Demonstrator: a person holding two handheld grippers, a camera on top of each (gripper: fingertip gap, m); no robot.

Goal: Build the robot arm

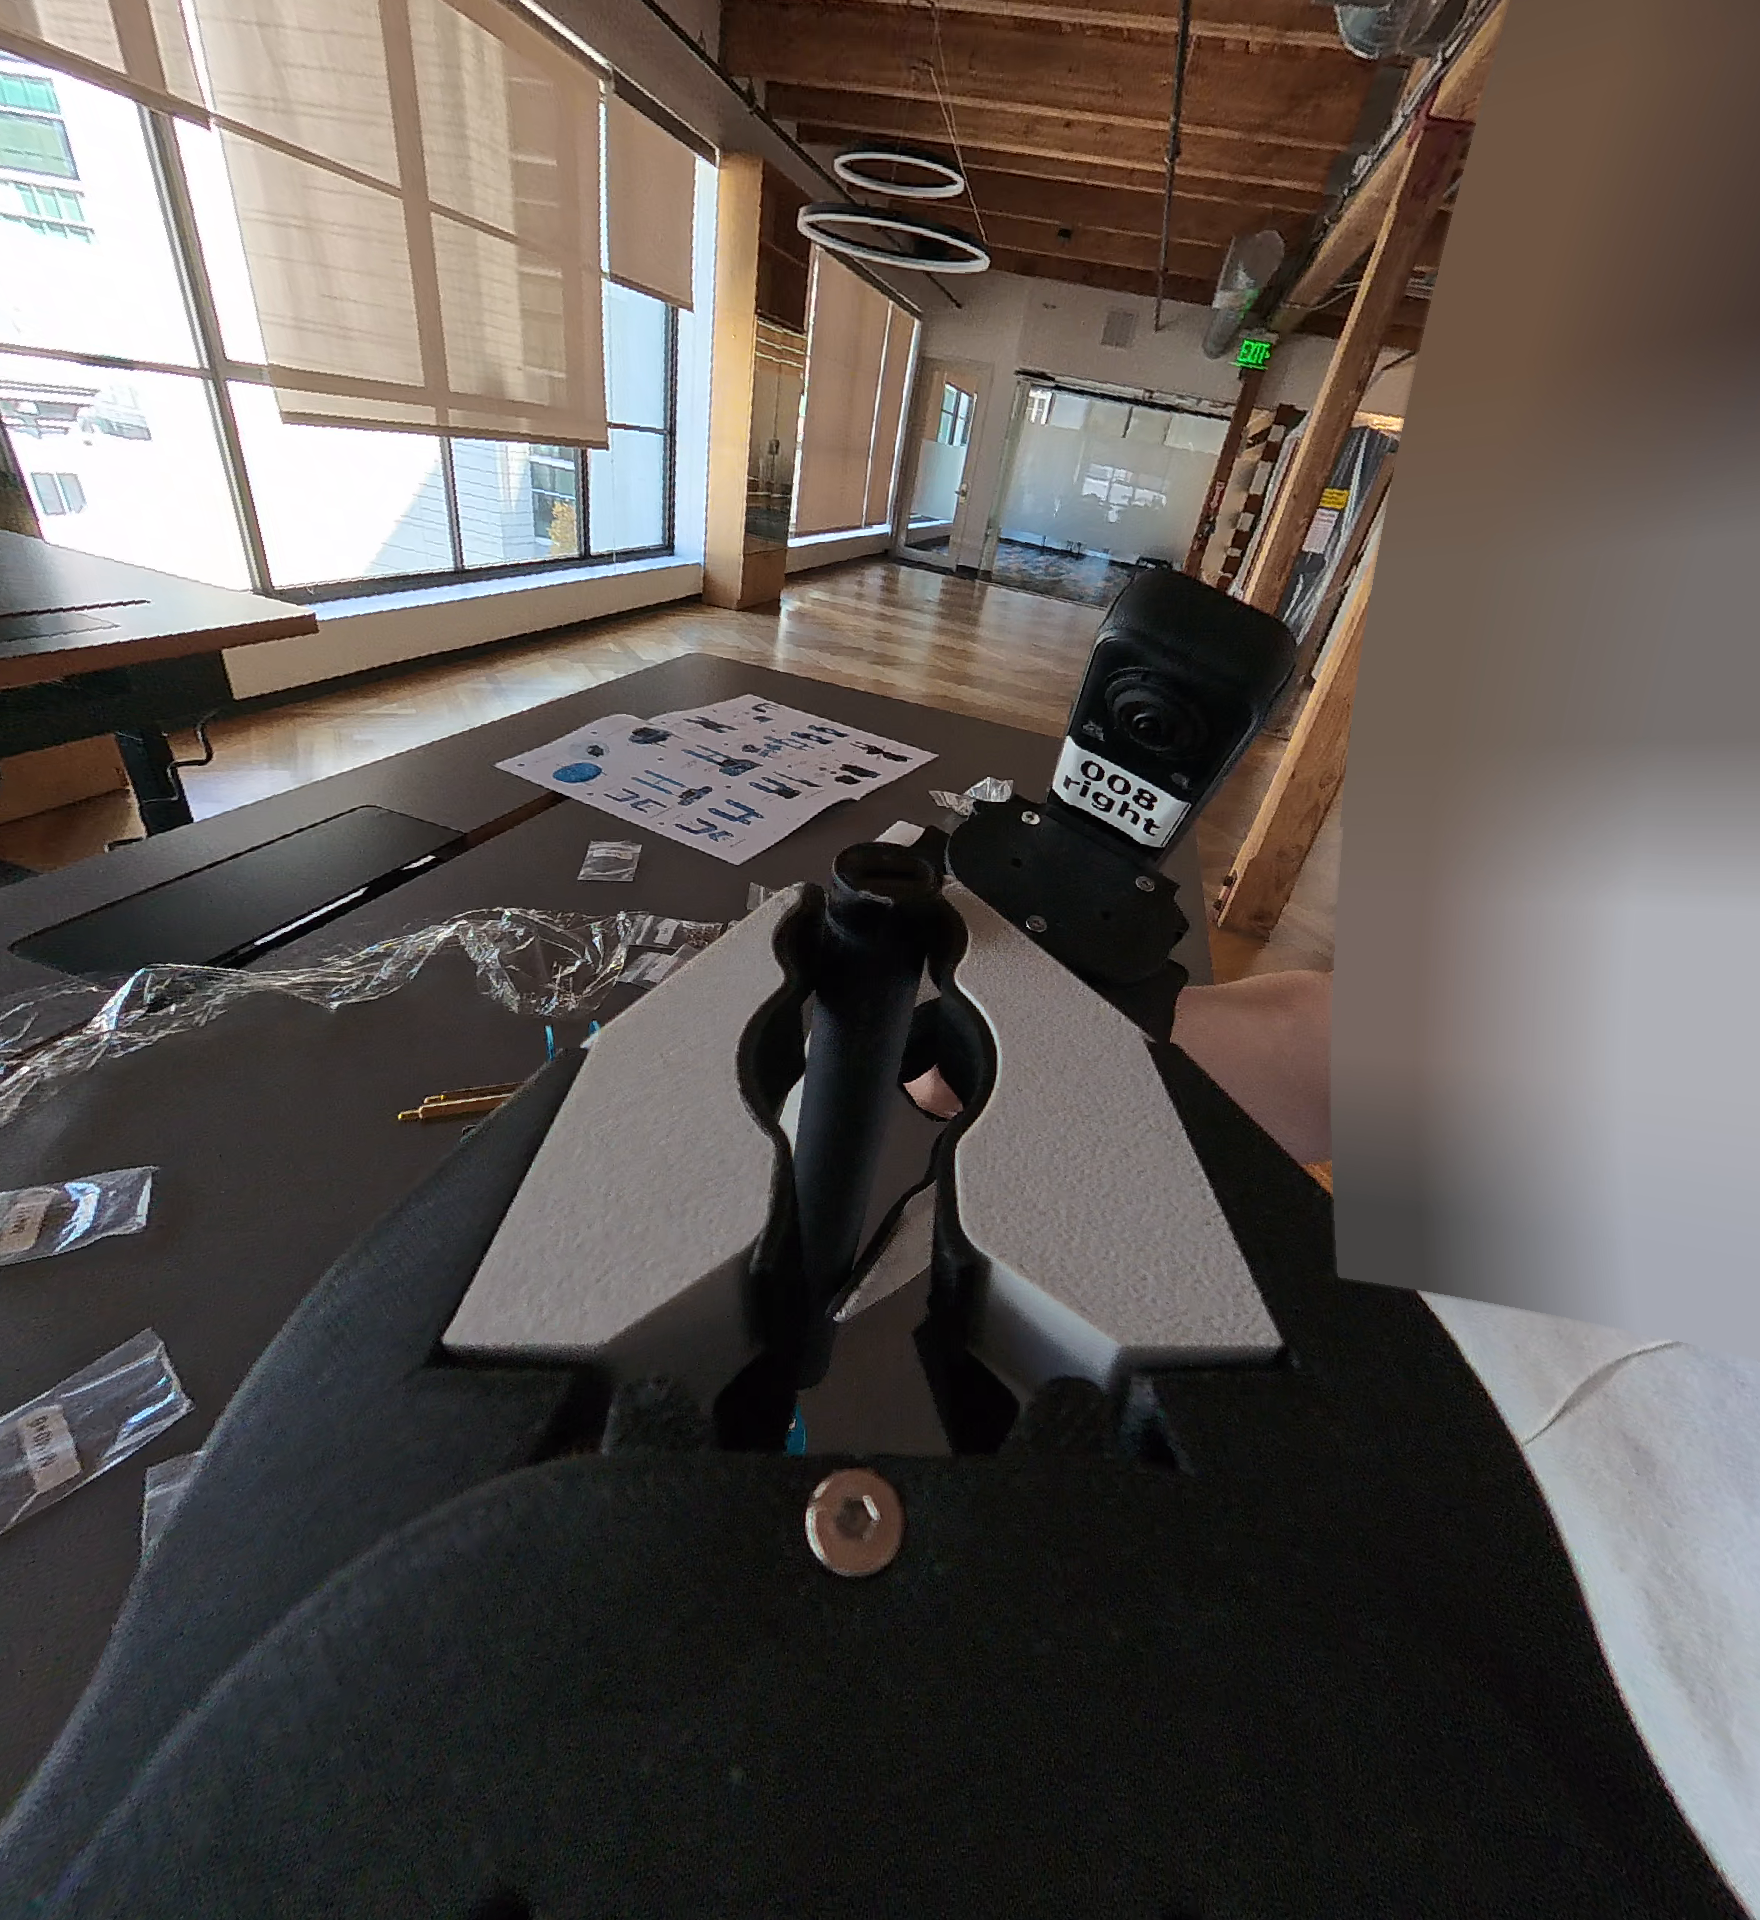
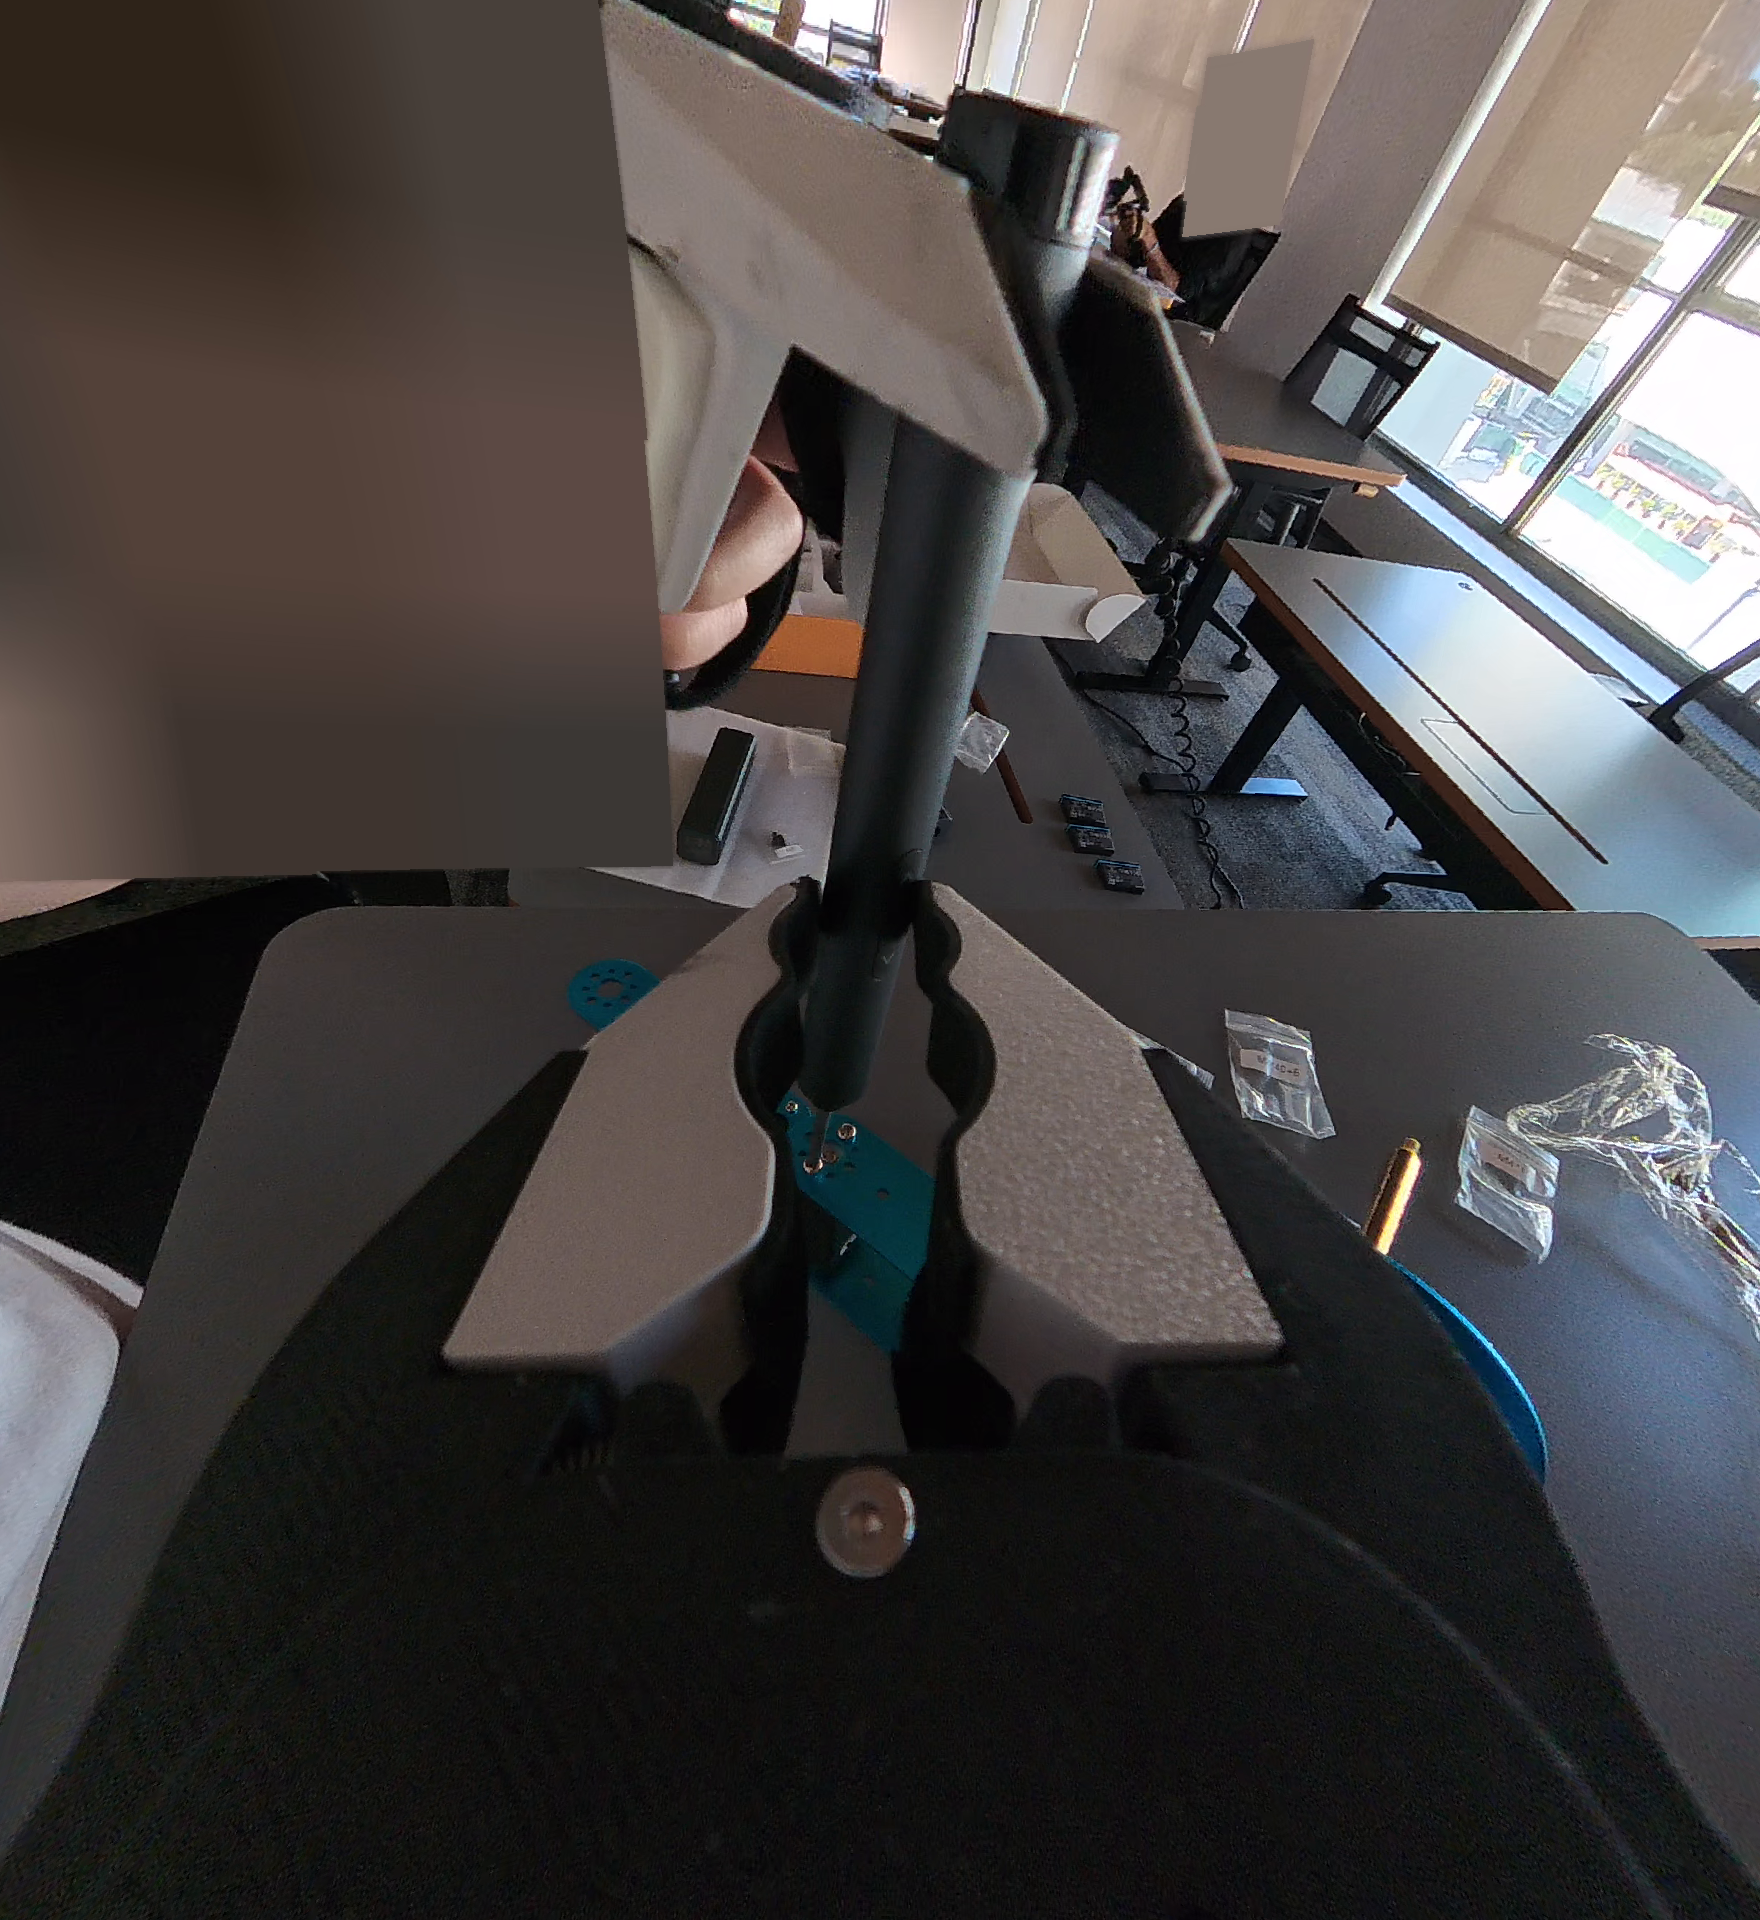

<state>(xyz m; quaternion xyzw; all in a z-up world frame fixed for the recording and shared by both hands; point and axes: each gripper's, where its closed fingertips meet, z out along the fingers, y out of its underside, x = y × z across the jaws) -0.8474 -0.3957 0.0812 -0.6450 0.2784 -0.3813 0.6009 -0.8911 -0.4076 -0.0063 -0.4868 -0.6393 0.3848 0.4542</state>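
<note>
My left gripper [image 1: 871, 914] is shut on the upper part of a dark pen-shaped screwdriver [image 1: 845, 1091], which runs up between its white fingers. In the right wrist view my right gripper [image 2: 860, 914] is shut around the lower body of the same screwdriver [image 2: 917, 675]. The screwdriver's tip rests on a small screw [image 2: 827, 1151] in a blue perforated metal bracket [image 2: 871, 1195] lying on the dark table [image 2: 1478, 1039]. The left gripper [image 2: 1037, 405] shows above, clamped on the screwdriver near its top. The right gripper's body and camera [image 1: 1156, 717] show at the back right of the left wrist view.
A printed parts sheet [image 1: 715, 774] lies at the far side. Crumpled clear wrap [image 2: 1665, 1143], small plastic bags [image 2: 1276, 1070] and a brass standoff [image 2: 1393, 1190] lie to the right. A blue disc [image 2: 606, 992] and a black box [image 2: 718, 795] are to the left. Other desks stand beyond. One gripper's finger ends stand about 9 cm off the other's. My right tips are roughly 12 cm from the blue disc [image 2: 606, 992].
</note>
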